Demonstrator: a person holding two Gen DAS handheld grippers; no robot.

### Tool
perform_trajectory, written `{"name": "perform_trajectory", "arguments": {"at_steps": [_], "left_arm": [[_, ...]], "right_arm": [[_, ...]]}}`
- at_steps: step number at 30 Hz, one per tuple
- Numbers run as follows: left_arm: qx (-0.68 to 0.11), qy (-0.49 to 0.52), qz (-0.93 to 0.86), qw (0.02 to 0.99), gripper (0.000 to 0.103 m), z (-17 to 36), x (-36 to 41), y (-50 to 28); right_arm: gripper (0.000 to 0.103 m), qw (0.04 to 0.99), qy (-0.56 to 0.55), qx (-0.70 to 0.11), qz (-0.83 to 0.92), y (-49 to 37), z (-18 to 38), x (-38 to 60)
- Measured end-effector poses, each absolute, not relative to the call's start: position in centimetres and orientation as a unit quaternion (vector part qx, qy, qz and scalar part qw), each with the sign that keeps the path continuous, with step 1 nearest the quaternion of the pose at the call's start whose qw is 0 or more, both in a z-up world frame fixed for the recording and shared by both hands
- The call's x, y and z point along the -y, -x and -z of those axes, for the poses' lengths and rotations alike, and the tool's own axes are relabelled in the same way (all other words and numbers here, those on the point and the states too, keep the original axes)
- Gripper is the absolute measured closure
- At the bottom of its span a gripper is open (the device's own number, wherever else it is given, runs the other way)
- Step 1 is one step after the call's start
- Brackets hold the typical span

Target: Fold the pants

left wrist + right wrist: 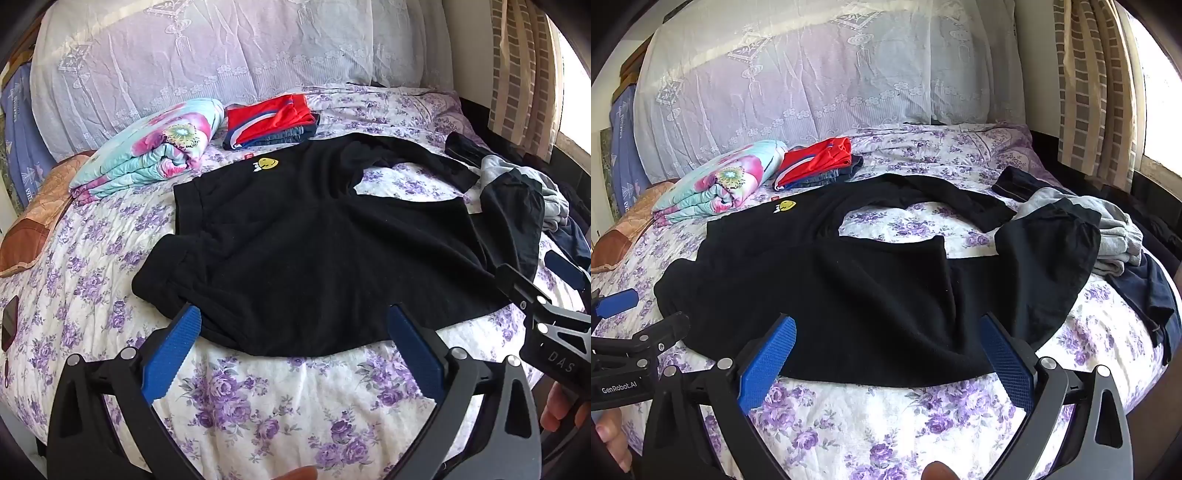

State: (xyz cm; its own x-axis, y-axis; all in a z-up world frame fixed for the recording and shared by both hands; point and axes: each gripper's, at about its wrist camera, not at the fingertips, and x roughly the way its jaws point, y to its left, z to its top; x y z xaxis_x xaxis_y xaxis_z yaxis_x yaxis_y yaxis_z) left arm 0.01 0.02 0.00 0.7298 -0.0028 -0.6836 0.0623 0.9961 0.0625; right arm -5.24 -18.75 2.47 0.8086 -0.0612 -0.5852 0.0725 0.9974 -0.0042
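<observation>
Jaws wide apart on both: left gripper [291,343] and right gripper [886,354] hover empty at the near hem of the black pants [314,251], not touching cloth as far as I can tell.

Pants lie spread on the bed [295,406], waistband left with a smiley patch [268,163], one leg curling back, the other bunched to the right. Partly doubled over already, I'd judge.

Handling: soft fleece-like knit, light, limp, no stiffness; it will drape and drag on the floral sheet. Best to pinch edges: waistband corner on the left, leg cuff on the right, lift together.

Around: grey and dark clothes heap [1119,229] touching the right leg, folded red stack [271,116], rolled floral quilt [155,144] behind.
</observation>
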Motion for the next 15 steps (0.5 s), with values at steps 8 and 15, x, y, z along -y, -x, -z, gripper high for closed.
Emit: {"name": "perform_trajectory", "arguments": {"at_steps": [8, 15], "left_arm": [[-0.362, -0.041, 0.013, 0.931, 0.004, -0.12, -0.22, 0.22], [-0.365, -0.037, 0.014, 0.93, 0.004, 0.24, -0.52, 0.47]], "right_arm": [[0.003, 0.95, -0.008, -0.309, 0.035, 5.22, -2.5, 18.68], [0.003, 0.95, -0.006, -0.31, 0.038, 5.19, -2.55, 18.67]]}}
